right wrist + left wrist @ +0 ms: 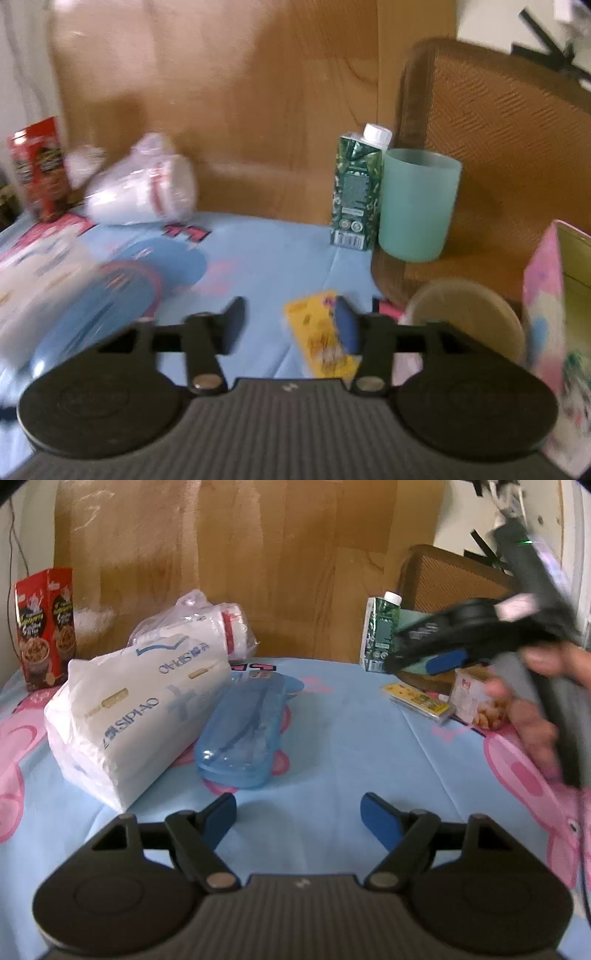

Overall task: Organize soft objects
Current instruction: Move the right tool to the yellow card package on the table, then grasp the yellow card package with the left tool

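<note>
- Left wrist view: the left claw (298, 814) stood open and empty over the tabletop (351, 746). The tissue pack (133, 716) lay at left, touching a blue case (243, 734), with a bagged roll (207, 627) behind it. A hand (535, 716) held the blurred right claw (424, 661) at right.
- Right wrist view: the right claw (291, 325) was open, gripping nothing, above a yellow packet (317, 332). A carton (356, 192) and green cup (419, 206) stood beyond.

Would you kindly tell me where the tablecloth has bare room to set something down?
The widest free patch of tablecloth lies between the blue plastic case and the yellow packet. Left is crowded by the tissue pack; the back right by the green carton and teal cup.
</note>
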A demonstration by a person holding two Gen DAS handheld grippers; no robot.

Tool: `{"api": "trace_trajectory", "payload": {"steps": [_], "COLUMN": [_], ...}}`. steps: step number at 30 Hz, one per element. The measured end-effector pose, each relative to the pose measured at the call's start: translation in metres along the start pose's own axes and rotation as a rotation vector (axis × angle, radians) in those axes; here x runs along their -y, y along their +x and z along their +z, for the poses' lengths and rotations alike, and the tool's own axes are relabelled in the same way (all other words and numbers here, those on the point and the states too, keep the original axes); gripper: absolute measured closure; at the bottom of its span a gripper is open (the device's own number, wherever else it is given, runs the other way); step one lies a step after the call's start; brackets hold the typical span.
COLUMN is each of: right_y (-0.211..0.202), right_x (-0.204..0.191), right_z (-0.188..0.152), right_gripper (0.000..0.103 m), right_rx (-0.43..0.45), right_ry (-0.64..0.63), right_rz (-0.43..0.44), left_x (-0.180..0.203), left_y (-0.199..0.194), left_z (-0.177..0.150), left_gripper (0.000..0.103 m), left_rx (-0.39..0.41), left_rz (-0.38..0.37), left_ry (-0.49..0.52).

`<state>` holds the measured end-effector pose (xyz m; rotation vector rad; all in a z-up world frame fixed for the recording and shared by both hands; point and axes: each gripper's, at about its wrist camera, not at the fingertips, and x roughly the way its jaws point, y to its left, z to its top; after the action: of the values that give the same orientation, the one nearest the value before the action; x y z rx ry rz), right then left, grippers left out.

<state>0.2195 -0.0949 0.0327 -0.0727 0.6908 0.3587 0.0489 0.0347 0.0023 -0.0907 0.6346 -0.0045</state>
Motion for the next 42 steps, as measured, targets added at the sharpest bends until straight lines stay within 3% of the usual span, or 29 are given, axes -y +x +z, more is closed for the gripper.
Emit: {"api": "trace_trajectory", "payload": {"steps": [4,9,13,16,20,27,30,32,34,35,40,41,42], "right_y": [0.039,0.063,0.061,0.050,0.029,-0.051,-0.087,-0.114,-0.134,-0.141,-0.152,-0.153,-0.153], "right_x": [-0.002,-0.018,-0.007,-0.007,-0.026,-0.042,-0.029,-0.021,-0.012,-0.006,-0.008,-0.013,-0.015], "right_z": [0.009,0.004,0.007,0.008,-0.006,-0.080,-0.117,-0.143,-0.161,-0.169,-0.191,-0.193,-0.193], "right_gripper": [0.038,0.037,0.036,0.041,0.041,0.039,0.037,0.033,0.012,0.012,0.014,0.018,0.030], "right_rx": [-0.088,-0.134,-0.154,-0.204,-0.246,-0.132,-0.081,-0.022,0.033,0.046,0.092,0.095,0.101], "right_ry": [0.015,-0.153,-0.145,-0.164,-0.222,-0.283,-0.215,-0.187,-0.138,-0.115,-0.140,-0.157,-0.177], "right_rz": [-0.070,-0.182,-0.157,-0.098,0.001,0.152,0.233,0.246,0.249,0.249,0.227,0.208,0.187], "left_x": [-0.004,-0.010,-0.011,-0.009,-0.016,-0.031,-0.031,-0.026,-0.019,-0.015,0.004,0.006,0.009], "left_y": [-0.003,-0.004,-0.005,-0.007,-0.006,-0.004,-0.002,-0.001,0.000,0.001,0.002,0.000,-0.002], "left_z": [0.000,0.001,0.001,0.000,0.001,0.000,0.000,0.000,0.000,0.000,-0.003,-0.004,-0.005], "left_gripper": [0.026,0.025,0.023,0.018,0.018,0.018,0.018,0.017,0.014,0.013,0.013,0.013,0.013], "left_rx": [0.013,0.029,0.039,0.057,0.053,0.037,0.020,0.012,0.002,-0.006,-0.031,-0.035,-0.037], "left_rz": [-0.020,-0.039,-0.035,-0.028,-0.030,-0.048,-0.057,-0.066,-0.086,-0.107,-0.125,-0.125,-0.128], "left_ry": [-0.027,-0.058,-0.061,-0.052,-0.089,-0.166,-0.159,-0.127,-0.088,-0.058,0.047,0.060,0.071]}}
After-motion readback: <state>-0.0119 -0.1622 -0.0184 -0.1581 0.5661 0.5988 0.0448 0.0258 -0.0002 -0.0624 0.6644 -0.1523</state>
